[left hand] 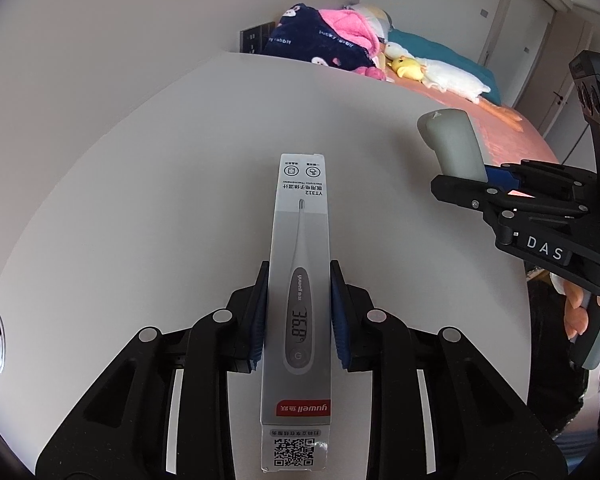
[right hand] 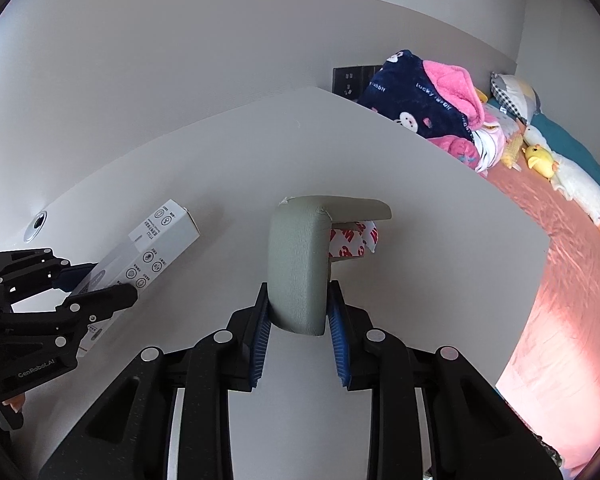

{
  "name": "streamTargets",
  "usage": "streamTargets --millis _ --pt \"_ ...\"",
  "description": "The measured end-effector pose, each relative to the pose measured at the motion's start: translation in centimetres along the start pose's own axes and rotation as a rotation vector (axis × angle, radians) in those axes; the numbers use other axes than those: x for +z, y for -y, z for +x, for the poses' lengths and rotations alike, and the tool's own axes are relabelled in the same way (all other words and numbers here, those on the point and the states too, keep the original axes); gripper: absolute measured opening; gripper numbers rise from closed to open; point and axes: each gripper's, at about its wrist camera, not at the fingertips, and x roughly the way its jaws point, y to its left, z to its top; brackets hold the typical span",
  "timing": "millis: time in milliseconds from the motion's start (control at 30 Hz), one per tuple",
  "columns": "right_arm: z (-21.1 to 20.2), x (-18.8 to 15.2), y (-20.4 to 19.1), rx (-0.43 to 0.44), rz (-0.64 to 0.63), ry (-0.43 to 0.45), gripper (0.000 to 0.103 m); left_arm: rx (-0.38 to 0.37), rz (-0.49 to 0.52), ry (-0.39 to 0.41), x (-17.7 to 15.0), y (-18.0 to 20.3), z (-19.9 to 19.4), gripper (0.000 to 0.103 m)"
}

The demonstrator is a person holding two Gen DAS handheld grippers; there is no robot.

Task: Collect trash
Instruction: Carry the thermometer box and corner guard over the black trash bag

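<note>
Over the white tabletop [left hand: 148, 208], both grippers are loaded. Left wrist view: the long white cardboard thermometer box [left hand: 298, 308] fills the centre, printed face up, "36.8" and a QR code readable, something the right wrist view shows only at a slant. Right wrist view gives what the left cannot: under the grey-green padded L-shaped corner guard [right hand: 300, 264], red-and-white printed adhesive backing [right hand: 350, 242].

Left gripper [left hand: 299, 312]: fingers narrowed, blue ribbed pads [left hand: 260, 320] pressed on both long sides of the box. Right gripper [right hand: 299, 320]: fingers narrow too, clamped on the guard's lower leg, its bent arm pointing toward the tabletop's right edge. The guard looks matte, faintly grained, rounded at the bend; the box is smooth and sharp-edged. Beyond the far edge, a pink bed [right hand: 560, 320].
</note>
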Motion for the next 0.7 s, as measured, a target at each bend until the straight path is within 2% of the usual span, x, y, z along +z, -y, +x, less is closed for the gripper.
streamTargets --millis 700 --pt "-7.7 -5.8 1.4 0.007 0.030 0.043 0.029 -0.034 0.036 0.038 -2.7 5.9 -5.4 0.027"
